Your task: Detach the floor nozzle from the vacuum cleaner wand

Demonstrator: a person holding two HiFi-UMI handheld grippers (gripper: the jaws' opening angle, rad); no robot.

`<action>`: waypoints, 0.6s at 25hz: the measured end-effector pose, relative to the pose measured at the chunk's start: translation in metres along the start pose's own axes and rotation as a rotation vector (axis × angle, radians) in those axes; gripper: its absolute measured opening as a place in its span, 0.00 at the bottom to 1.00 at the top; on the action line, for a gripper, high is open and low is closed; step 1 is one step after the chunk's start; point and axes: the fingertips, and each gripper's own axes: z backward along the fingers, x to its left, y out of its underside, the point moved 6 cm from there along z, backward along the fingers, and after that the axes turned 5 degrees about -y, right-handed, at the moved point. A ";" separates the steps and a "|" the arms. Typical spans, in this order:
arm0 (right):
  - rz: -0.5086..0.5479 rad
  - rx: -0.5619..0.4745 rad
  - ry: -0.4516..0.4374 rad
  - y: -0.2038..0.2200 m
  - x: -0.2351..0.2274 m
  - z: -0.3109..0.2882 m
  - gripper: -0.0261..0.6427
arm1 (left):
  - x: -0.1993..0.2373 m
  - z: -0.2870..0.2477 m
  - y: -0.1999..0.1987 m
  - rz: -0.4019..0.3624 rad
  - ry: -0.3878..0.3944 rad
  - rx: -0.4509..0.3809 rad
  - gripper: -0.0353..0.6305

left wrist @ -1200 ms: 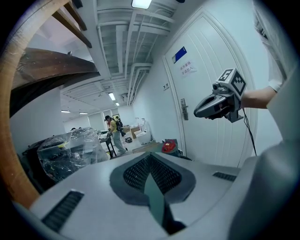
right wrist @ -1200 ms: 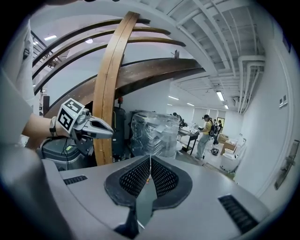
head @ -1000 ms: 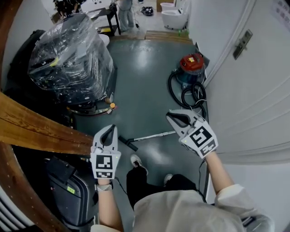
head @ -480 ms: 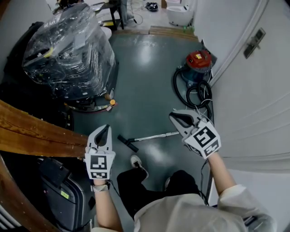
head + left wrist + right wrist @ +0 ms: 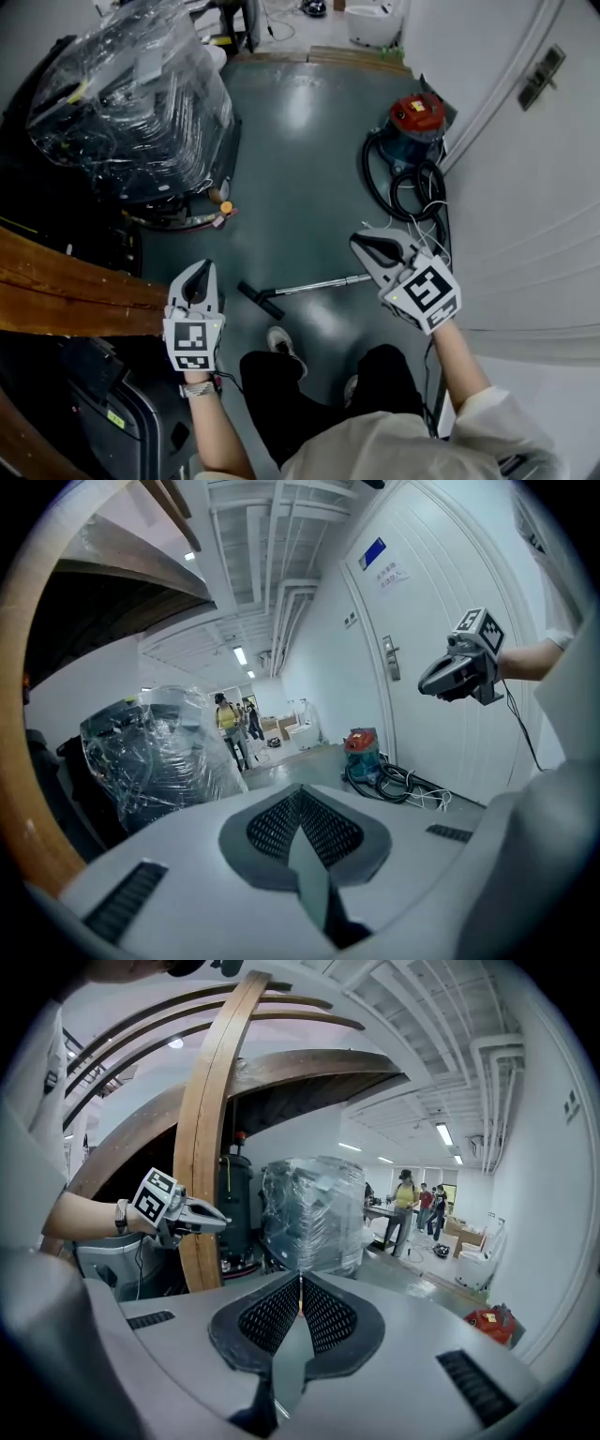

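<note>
The vacuum's metal wand (image 5: 323, 283) lies on the grey floor, with the black floor nozzle (image 5: 260, 300) on its left end. Above the floor and to the nozzle's left, my left gripper (image 5: 196, 272) is shut and holds nothing; its pads meet in the left gripper view (image 5: 298, 791). My right gripper (image 5: 362, 243) hovers over the wand's right end, also shut and empty (image 5: 300, 1279). Each gripper shows in the other's view: the right gripper (image 5: 464, 670), the left gripper (image 5: 176, 1214). Neither touches the wand or nozzle.
The red and blue vacuum canister (image 5: 414, 119) with its coiled black hose (image 5: 410, 190) stands by the white door (image 5: 525, 169). A plastic-wrapped machine (image 5: 127, 94) is at the left, wooden beams (image 5: 66, 295) below it. The person's shoes (image 5: 280, 341) are near the nozzle. People (image 5: 409, 1194) stand far back.
Both grippers have sunk toward the floor, still shut. In the head view the left gripper has drifted left and down, away from the nozzle; the right one stays over the wand's end.
</note>
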 end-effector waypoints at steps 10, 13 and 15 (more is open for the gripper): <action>0.070 -0.023 0.015 0.122 -0.024 -0.069 0.08 | -0.012 -0.079 0.131 -0.086 -0.022 0.011 0.05; 0.068 -0.045 0.019 0.164 -0.034 -0.085 0.08 | -0.027 -0.100 0.168 -0.095 -0.029 0.002 0.05; 0.054 -0.051 0.026 0.192 -0.040 -0.094 0.08 | -0.040 -0.112 0.189 -0.097 -0.031 -0.008 0.05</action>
